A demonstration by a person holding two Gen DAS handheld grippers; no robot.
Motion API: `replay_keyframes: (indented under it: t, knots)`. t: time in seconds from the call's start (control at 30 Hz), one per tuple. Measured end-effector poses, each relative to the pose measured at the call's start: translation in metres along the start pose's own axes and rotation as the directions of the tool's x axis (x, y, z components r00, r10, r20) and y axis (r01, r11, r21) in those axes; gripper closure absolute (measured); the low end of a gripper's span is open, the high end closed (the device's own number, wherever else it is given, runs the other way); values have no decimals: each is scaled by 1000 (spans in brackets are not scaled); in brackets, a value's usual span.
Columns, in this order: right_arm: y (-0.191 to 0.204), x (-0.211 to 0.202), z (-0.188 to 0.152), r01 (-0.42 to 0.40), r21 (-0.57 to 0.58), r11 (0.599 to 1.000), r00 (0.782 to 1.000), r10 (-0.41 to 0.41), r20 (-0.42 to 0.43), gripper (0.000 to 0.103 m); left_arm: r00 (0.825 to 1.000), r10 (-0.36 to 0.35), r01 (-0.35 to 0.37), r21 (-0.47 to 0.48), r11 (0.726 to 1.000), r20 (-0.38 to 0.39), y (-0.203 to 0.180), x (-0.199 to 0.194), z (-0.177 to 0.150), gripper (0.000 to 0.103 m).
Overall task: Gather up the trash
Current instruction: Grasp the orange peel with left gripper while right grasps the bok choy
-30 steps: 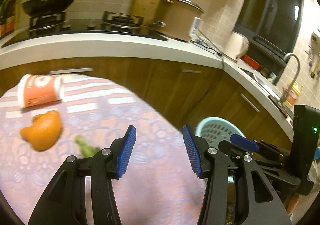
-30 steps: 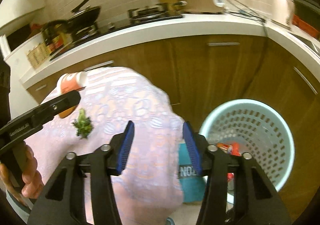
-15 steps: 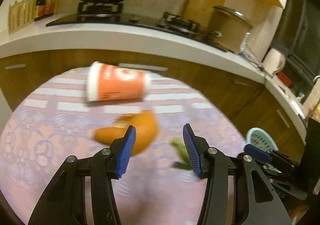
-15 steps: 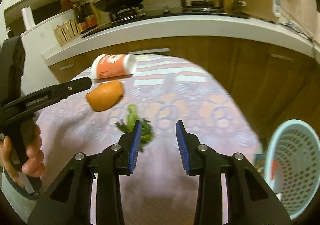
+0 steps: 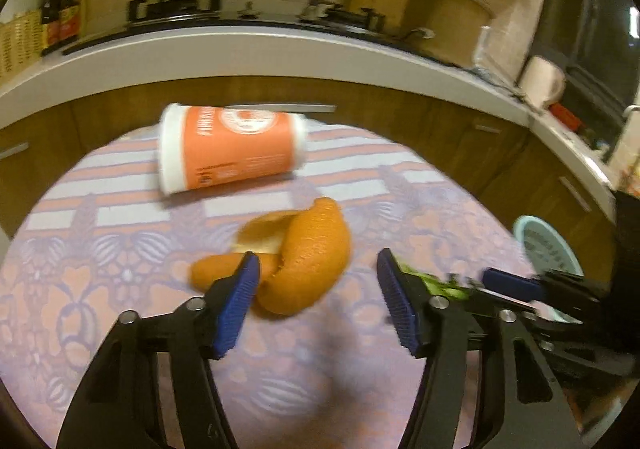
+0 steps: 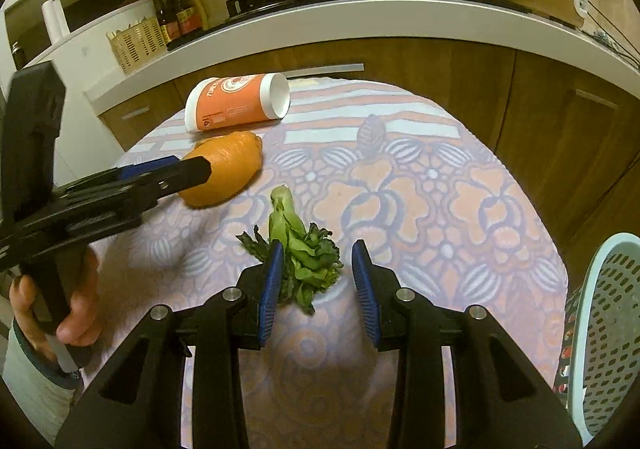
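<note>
On the patterned tablecloth lie an orange peel (image 5: 308,249), a tipped orange-and-white paper cup (image 5: 232,149) and a green vegetable scrap (image 6: 304,253). My left gripper (image 5: 318,261) is open just above the cloth, with the near end of the peel between its blue pads and neither pad pressing on it. My right gripper (image 6: 318,249) is open around the vegetable scrap; the left pad is at the leaves' edge and a gap remains on the right. In the right wrist view the left gripper (image 6: 200,169) reaches to the peel (image 6: 232,165), in front of the cup (image 6: 236,101).
A pale blue perforated basket (image 6: 608,329) stands on the floor right of the table. Wooden cabinets and a white counter (image 6: 360,21) with a wok, stove and pot run behind. A hand (image 6: 76,313) holds the left gripper's handle.
Both grippers swung left, away from the basket side, and dropped toward the table. The left one now straddles the peel, and the right one straddles the greens with narrower jaws.
</note>
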State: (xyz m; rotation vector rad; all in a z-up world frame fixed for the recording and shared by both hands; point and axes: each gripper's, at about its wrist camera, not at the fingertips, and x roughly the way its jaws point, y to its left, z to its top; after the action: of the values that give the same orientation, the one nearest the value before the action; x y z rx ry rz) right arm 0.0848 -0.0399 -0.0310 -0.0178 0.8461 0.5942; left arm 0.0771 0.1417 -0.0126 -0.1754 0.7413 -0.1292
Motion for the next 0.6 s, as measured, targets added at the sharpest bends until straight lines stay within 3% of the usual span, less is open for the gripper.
replay_keyframes:
  t: [0.1,0.27,0.5,0.6]
  knots:
    - [0,-1,0,-1,-2,1000,1000,1,5,71,998,-58,58,18,998,4,-9,-5,-4,49]
    - [0,-2,-1,2,1,1000,1000,-2,10,71,999,-36,36,1,999,-30,-9,13,-3,58]
    - [-8,-3,-1,-16,37,999,1000,16,11,71,1000,-18,18,23,1000,-23,-16,7,-6,58]
    - [-10,-2,-1,-25,44,999,1000,24,9,71,999,-45,45,14,999,-20,-14,-7,-14,57]
